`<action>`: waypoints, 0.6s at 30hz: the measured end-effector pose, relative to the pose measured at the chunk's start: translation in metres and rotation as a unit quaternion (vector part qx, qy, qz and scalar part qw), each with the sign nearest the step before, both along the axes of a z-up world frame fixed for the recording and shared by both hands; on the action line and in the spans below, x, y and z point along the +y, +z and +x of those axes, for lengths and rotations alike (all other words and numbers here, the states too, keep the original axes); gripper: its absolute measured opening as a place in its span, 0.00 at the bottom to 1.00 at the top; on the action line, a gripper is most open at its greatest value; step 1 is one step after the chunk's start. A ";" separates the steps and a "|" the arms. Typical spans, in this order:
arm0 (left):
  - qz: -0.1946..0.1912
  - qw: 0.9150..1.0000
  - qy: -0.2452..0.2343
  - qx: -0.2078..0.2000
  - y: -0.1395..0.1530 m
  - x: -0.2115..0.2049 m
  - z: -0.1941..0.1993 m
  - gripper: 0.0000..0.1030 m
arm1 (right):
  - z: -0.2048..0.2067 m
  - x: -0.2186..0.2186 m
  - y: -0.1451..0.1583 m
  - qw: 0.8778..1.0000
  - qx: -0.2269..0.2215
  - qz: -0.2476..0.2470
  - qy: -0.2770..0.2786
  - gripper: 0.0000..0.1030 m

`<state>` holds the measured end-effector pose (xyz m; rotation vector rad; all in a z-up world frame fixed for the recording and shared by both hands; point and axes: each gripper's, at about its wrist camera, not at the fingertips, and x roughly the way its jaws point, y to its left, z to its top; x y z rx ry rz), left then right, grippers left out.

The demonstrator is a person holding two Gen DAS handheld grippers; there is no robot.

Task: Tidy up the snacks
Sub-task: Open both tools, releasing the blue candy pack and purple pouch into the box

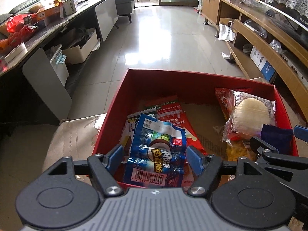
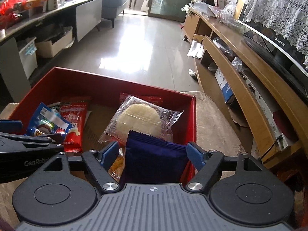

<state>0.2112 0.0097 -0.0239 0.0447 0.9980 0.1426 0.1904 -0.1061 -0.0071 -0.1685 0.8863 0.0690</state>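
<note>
Over the red box (image 1: 192, 80), left wrist view: your left gripper (image 1: 155, 158) stands spread around the blue snack packet (image 1: 156, 150), pads just beside its edges, not visibly pressing; the packet leans on the red wrappers (image 1: 173, 115) at the box's left side. Judgement: release step. Lift straight out so the pads do not drag the crinkled foil. Right wrist view: your right gripper (image 2: 153, 154) is likewise spread, the purple packet (image 2: 154, 157) between its pads and lying against the clear-wrapped round cake (image 2: 139, 120) at the box's right wall. Whether the pads touch the purple packet, you cannot tell. Withdraw upward, keeping clear of the left gripper close alongside.
</note>
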 end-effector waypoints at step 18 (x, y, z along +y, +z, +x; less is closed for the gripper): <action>-0.004 1.000 -0.010 -0.011 0.012 0.001 -0.021 0.71 | -0.009 -0.005 0.010 1.000 -0.011 0.015 -0.018 0.82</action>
